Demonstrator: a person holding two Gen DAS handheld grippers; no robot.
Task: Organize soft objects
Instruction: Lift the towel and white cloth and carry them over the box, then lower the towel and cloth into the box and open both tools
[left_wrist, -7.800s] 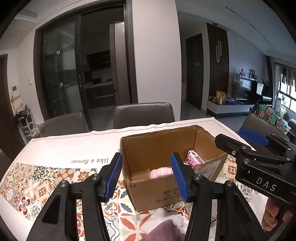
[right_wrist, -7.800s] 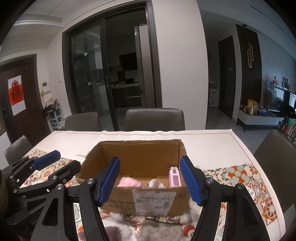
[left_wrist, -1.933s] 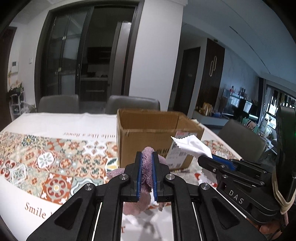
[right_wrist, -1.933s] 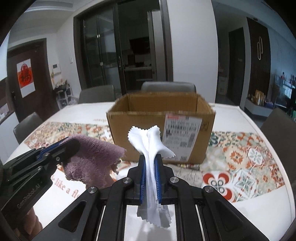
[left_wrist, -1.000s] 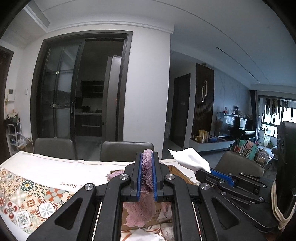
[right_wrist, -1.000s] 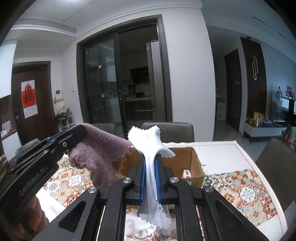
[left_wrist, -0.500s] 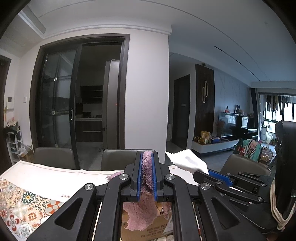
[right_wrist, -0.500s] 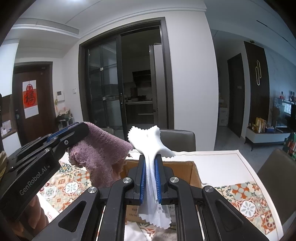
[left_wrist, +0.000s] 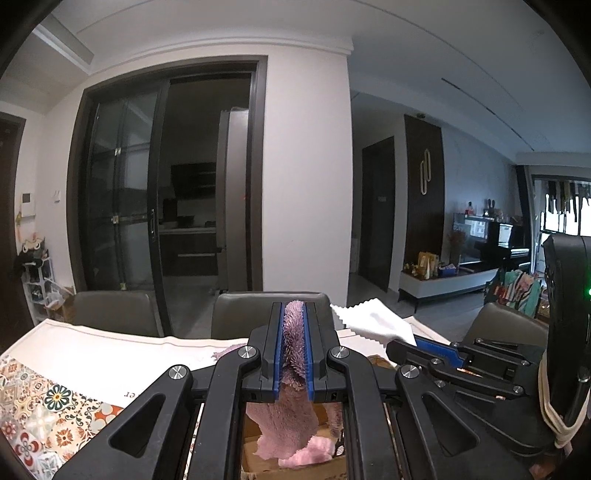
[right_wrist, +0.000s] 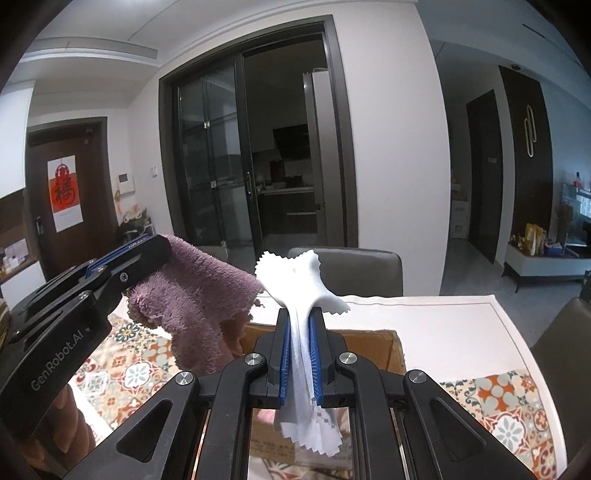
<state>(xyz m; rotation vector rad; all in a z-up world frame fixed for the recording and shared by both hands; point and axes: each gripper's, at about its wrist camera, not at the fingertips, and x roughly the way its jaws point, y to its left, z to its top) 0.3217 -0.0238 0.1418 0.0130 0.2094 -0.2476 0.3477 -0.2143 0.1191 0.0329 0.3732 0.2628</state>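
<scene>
- Here we have the left gripper (left_wrist: 293, 314) clamped tight on the towel (left_wrist: 291, 406), a fuzzy purple cloth that sticks up past the blue pads and droops below them.
- In the left view, the towel's lower end hangs over the open box (left_wrist: 258, 446), at 6 o'clock from the pads.
- We have the right gripper (right_wrist: 300, 321) pinched fully on the wipe (right_wrist: 301, 280), a thin white cloth with zigzag edges; it fans out above the pads and trails below.
- In the right view the box (right_wrist: 391, 343) sits at 6 o'clock under both cloths, on the table (right_wrist: 443, 317) with its patterned cover.
- In that same view the towel hangs at 9 o'clock from the wipe, just beside it.
- A pink soft item (left_wrist: 314, 448) lies inside the box.
</scene>
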